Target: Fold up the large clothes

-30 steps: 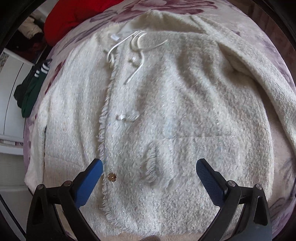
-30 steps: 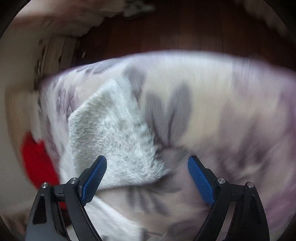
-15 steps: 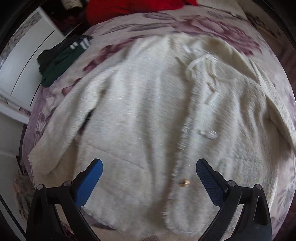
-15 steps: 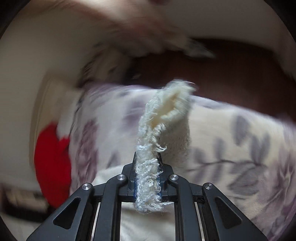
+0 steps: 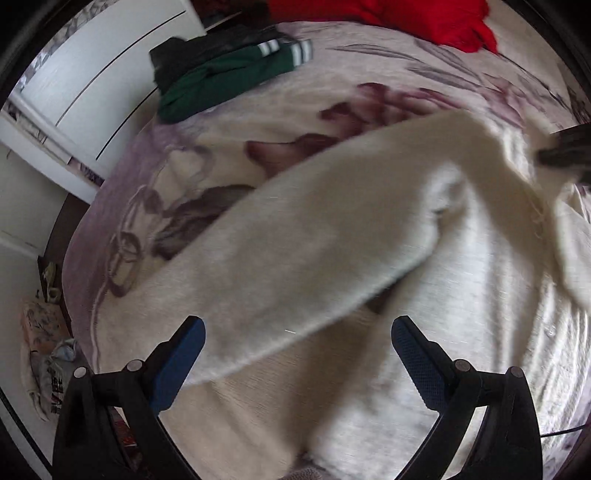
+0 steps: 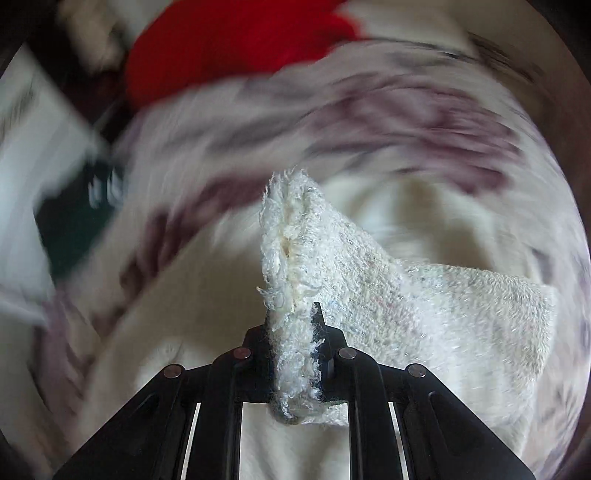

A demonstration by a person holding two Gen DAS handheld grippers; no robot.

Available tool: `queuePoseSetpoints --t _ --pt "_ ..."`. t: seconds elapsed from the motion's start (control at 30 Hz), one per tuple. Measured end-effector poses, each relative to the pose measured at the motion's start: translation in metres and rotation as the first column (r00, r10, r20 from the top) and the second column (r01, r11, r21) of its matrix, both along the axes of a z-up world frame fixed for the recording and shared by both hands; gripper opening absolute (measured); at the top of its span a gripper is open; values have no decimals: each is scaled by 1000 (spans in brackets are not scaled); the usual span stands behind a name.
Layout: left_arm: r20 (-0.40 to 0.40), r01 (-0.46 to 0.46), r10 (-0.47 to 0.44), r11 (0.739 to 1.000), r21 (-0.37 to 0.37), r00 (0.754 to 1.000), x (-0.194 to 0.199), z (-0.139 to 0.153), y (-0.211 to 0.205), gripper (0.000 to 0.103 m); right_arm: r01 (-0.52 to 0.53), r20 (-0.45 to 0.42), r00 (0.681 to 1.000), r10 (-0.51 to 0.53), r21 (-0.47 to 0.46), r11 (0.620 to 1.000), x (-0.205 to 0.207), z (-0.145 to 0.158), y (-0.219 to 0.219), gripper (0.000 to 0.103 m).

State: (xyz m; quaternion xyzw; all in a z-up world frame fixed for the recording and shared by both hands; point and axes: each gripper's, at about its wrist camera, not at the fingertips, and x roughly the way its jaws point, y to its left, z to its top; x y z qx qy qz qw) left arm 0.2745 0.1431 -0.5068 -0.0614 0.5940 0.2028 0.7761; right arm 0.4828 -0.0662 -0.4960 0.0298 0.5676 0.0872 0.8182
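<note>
On the bed's floral blanket (image 5: 207,122) lies a cream fuzzy cardigan (image 5: 461,295), spread across the near and right part of the left wrist view, with 1 sleeve (image 5: 295,258) stretching diagonally from its body down toward the lower left, its end reaching between the 2 blue-padded fingers (image 5: 177,362) of the left gripper (image 5: 295,354). That gripper stands wide apart above the sleeve, pressing on nothing. At the right edge of the same view a dark blurred shape sits against the cardigan; I cannot tell what it is. Beyond the cardigan a green garment with white stripes (image 5: 229,77) lies near the blanket's far left edge, and a red cloth (image 5: 406,18) lies at the far end. From the right wrist view, the right gripper (image 6: 295,354) is clamped narrow on a frayed cream sleeve end (image 6: 291,236), which stands up out of the jaws and drapes away to the right. Everything behind it is smeared by blur.
</note>
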Motion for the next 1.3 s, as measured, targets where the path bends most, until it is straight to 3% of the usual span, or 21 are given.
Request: queuePoseSetpoints --t 0.1,0.17,0.23,0.33,0.43,0.5,0.57,0.63,0.73,0.77,0.83,0.87,0.93,1.0,1.1,1.2,1.23,1.3 --pt "-11 -5 5 1000 -11 1000 -3 -9 21 103 -98 -77 993 90 -102 990 -3 -52 72 16" --pt "-22 -8 7 1000 -24 1000 -7 -16 33 103 -111 -118 988 99 -103 988 -22 -69 85 31" --pt "-33 -21 19 998 -52 999 -14 -19 44 103 -102 -157 983 96 -32 994 -35 -66 72 49" --pt "-40 -59 55 993 -102 998 -33 -17 67 103 11 -151 988 13 151 988 -61 -38 37 61" --pt "-53 -171 163 964 -205 985 -64 -14 104 103 148 -134 984 -119 230 962 -79 -8 -10 62" --pt "-81 -276 264 919 -280 961 -87 -18 126 103 224 -136 971 -194 259 939 -73 -7 -38 62" --pt "-123 -405 389 828 -388 913 -116 -29 150 103 243 -147 967 -210 259 935 -59 -15 -45 62" --pt "-160 -502 491 717 -484 856 -143 -44 165 103 243 -175 963 -204 238 940 -47 -38 -40 62" --pt "-221 -592 625 481 -647 749 -174 -76 171 103 211 -330 932 -152 150 966 -19 -98 -19 62" --pt "-242 -611 675 384 -692 697 -181 -90 168 103 210 -368 918 -147 139 968 -18 -112 -14 62" --pt "-254 -611 724 282 -739 642 -179 -103 164 97 190 -342 929 -141 114 975 -22 -114 -9 62" --pt "-247 -617 745 268 -740 620 -171 -106 163 88 184 -339 931 -134 119 976 -23 -111 -8 62" --pt "-195 -635 770 323 -702 608 -150 -101 167 47 182 -337 934 -117 170 969 -35 -96 -15 62" --pt "-116 -651 790 402 -644 602 -125 -88 179 18 188 -335 935 -114 198 962 -47 -83 -25 62" --pt "24 -655 816 481 -582 578 -99 -58 207 11 180 -297 947 -126 161 970 -60 -63 -42 62" --pt "141 -625 803 549 -555 579 -68 -31 241 9 172 -264 956 -125 163 972 -49 -53 -42 62" --pt "173 -609 793 569 -552 584 -61 -24 250 9 173 -259 958 -125 172 970 -47 -54 -40 62" --pt "236 -566 750 632 -530 618 -33 -4 264 9 174 -245 961 -127 181 968 -41 -62 -32 62"
